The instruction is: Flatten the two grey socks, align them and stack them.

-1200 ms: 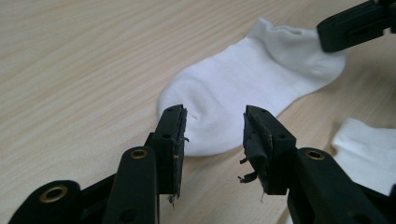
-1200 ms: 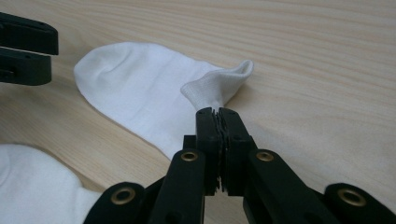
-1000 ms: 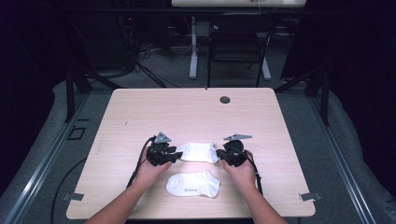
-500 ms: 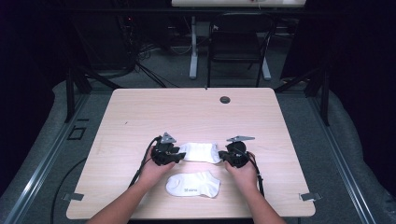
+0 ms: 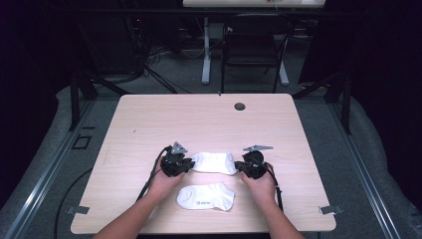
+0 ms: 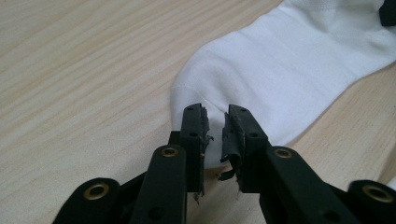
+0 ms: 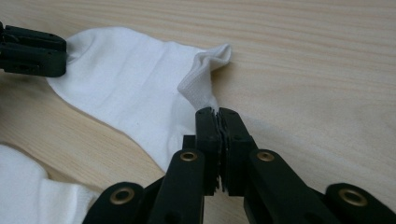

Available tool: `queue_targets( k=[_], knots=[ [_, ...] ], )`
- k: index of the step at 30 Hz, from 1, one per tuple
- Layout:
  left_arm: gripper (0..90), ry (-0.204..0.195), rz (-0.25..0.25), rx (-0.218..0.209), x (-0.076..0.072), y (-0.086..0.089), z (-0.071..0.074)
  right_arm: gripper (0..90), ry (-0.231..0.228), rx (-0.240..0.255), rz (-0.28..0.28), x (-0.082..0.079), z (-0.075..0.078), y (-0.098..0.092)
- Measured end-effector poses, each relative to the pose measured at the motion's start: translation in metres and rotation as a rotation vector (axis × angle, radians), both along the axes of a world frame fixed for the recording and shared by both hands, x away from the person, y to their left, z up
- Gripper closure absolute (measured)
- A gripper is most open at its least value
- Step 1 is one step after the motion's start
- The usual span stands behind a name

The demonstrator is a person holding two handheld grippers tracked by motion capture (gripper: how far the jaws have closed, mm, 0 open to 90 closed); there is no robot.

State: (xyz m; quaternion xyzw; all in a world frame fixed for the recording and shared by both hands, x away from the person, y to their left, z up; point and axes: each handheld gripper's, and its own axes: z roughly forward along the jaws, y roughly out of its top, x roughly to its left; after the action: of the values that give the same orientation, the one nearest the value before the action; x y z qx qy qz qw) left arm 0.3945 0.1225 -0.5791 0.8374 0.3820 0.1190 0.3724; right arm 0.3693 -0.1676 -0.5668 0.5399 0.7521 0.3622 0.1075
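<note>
Soft, light, limp far sock [image 5: 215,162] lying flat on desk [image 5: 149,124], at 12 o'clock of near sock [image 5: 205,196]; left gripper [image 6: 215,130] fingers slightly parted around toe edge, right gripper [image 7: 218,122] fingers pinched closed on cuff; best held by both ends.

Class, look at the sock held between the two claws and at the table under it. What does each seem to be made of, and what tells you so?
Sock: white knitted fabric, probably cotton blend; soft folds and a ribbed cuff. Table: pale wood-look top, likely laminate; printed-looking straight grain, smooth matt surface.
</note>
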Motion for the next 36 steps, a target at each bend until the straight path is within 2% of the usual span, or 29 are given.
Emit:
queue_targets(
  k=[7, 11, 14, 19, 24, 27, 33, 36],
  knots=[
    [85.6, 0.008, 0.016, -0.002, 0.0, 0.001, 0.0, 83.1, -0.001, 0.033, -0.01, -0.001, 0.002, -0.005],
    [86.5, 0.009, 0.025, -0.008, -0.001, 0.001, 0.0, 77.7, -0.03, 0.081, -0.014, -0.003, 0.007, -0.009],
    [86.7, 0.008, 0.028, -0.013, -0.001, 0.002, -0.001, 70.3, -0.047, 0.104, -0.005, -0.004, 0.01, -0.01],
    [87.0, 0.016, 0.029, -0.023, 0.0, 0.003, -0.001, 61.5, -0.072, 0.084, 0.003, -0.002, 0.007, -0.005],
    [87.3, 0.018, 0.028, -0.027, 0.001, 0.003, -0.001, 57.7, -0.062, 0.07, -0.007, 0.004, -0.001, 0.0],
    [87.5, 0.017, 0.028, -0.028, 0.001, 0.003, -0.001, 58.8, -0.039, 0.07, 0.0, 0.008, -0.006, 0.002],
    [87.8, 0.024, 0.03, -0.034, 0.001, 0.004, -0.001, 79.2, -0.005, 0.046, 0.012, 0.011, -0.012, 0.003],
    [88.1, 0.032, 0.03, -0.04, 0.001, 0.005, -0.001, 85.0, 0.012, 0.04, 0.002, 0.011, -0.011, 0.001]
  ],
)
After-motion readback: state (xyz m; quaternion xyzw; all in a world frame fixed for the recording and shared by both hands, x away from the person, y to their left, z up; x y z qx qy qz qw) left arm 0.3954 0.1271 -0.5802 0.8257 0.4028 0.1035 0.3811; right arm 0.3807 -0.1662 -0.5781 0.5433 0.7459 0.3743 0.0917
